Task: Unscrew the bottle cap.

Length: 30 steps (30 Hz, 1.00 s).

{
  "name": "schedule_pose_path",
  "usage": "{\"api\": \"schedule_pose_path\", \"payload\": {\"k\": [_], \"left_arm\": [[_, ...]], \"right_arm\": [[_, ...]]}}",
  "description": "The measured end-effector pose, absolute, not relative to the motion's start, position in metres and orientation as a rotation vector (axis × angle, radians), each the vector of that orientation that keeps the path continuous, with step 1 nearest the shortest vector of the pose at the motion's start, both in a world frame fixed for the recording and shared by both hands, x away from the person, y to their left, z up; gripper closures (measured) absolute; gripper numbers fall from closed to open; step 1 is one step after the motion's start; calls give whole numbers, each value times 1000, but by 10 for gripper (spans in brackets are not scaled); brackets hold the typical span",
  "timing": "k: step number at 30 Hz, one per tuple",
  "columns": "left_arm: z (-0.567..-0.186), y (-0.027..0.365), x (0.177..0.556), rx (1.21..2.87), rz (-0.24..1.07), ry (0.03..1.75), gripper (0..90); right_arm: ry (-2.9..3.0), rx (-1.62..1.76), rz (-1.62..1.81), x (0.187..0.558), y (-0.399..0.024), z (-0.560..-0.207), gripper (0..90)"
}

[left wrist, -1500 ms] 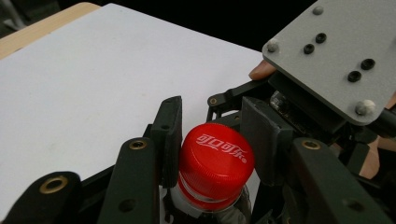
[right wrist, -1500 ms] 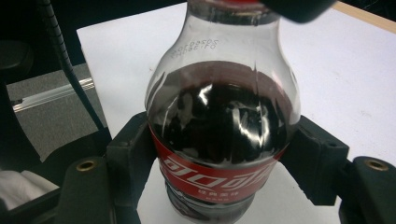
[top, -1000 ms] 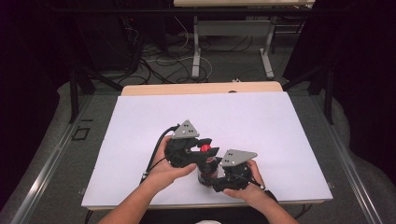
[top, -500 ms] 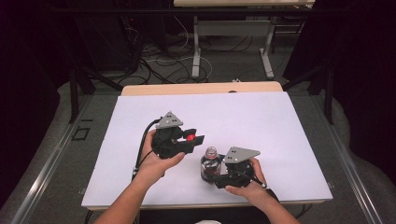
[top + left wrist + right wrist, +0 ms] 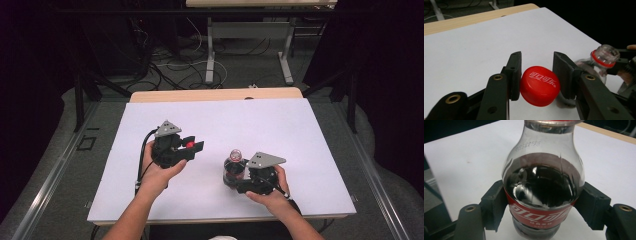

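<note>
A small cola bottle (image 5: 234, 167) with dark drink and a red label stands uncapped on the white table (image 5: 240, 125). My right gripper (image 5: 239, 181) is shut on its body; in the right gripper view both pads press the bottle (image 5: 543, 192) at the label. The red bottle cap (image 5: 190, 145) is clamped in my left gripper (image 5: 192, 146), held left of the bottle and apart from it. In the left gripper view the cap (image 5: 540, 85) sits between the two pads, and the bottle's open neck (image 5: 604, 56) shows at the right.
A wooden strip (image 5: 215, 95) runs along the table's far edge. Beyond it stand metal table legs (image 5: 210, 50) and loose cables (image 5: 175, 60) on the floor. Metal rails (image 5: 60, 165) flank the table on both sides.
My left gripper has carried the red cap off the bottle's top and away to the left, a little lower. The right gripper and the bottle have stayed in place.
</note>
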<state>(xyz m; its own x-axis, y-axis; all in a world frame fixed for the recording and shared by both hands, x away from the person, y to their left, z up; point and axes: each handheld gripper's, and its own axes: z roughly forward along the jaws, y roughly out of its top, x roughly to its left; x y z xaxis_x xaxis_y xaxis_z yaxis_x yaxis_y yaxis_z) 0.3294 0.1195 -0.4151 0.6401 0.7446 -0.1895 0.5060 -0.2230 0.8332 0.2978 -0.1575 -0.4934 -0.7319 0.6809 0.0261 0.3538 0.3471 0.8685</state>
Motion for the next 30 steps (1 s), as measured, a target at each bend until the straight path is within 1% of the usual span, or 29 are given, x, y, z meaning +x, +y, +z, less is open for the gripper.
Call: {"api": "schedule_pose_path", "payload": {"k": [5, 8, 12, 13, 20, 30], "left_arm": [[-427, 132, 331, 1875, 299, 1036, 600], [-437, 136, 332, 1854, 324, 1067, 600], [-447, 141, 336, 1873, 316, 1091, 600], [-449, 140, 337, 1851, 323, 1103, 600], [-456, 144, 338, 1859, 320, 1112, 600], [-462, 145, 338, 1867, 308, 1114, 600]], "right_arm": [[2239, 968, 1293, 306, -166, -495, 304], [2207, 992, 1288, 314, -171, -496, 304], [2168, 1027, 1284, 327, -174, -493, 305], [2158, 1036, 1287, 330, -173, -491, 304], [2109, 1071, 1279, 361, -163, -484, 304], [2109, 1114, 1259, 401, -138, -493, 304]]}}
